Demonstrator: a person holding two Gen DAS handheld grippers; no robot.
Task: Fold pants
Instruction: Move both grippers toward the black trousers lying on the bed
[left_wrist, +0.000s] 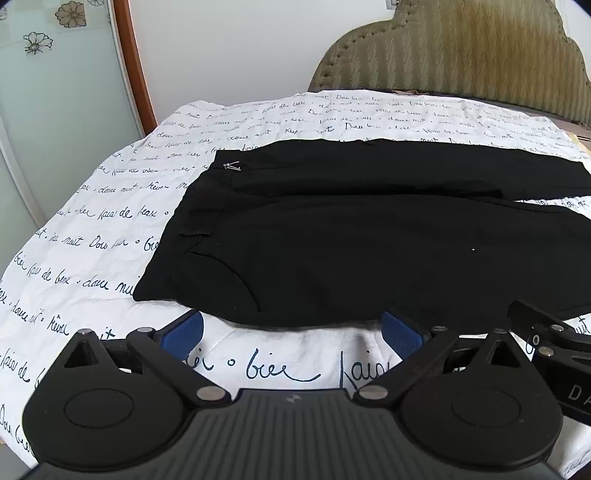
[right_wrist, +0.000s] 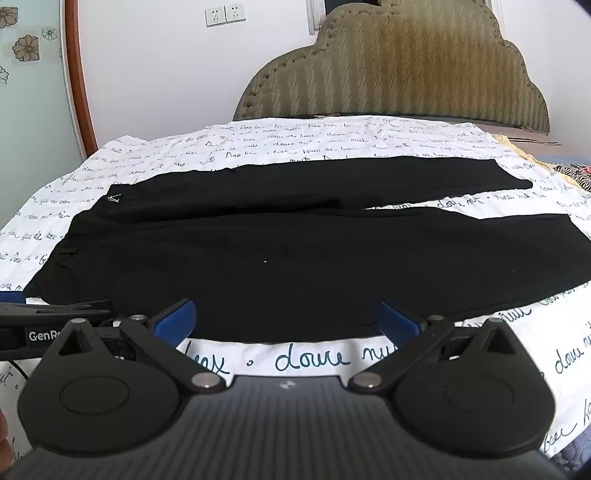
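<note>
Black pants (left_wrist: 369, 240) lie flat on the white script-printed bedspread (left_wrist: 110, 229), waistband to the left, the two legs running right and splitting apart toward the hems — padded headboard (right_wrist: 391, 74) behind. Left gripper (left_wrist: 291, 332) and right gripper (right_wrist: 288, 321) both hang at the near edge of the pants, blue pads (right_wrist: 177, 317) spread wide — nothing held between them.
</note>
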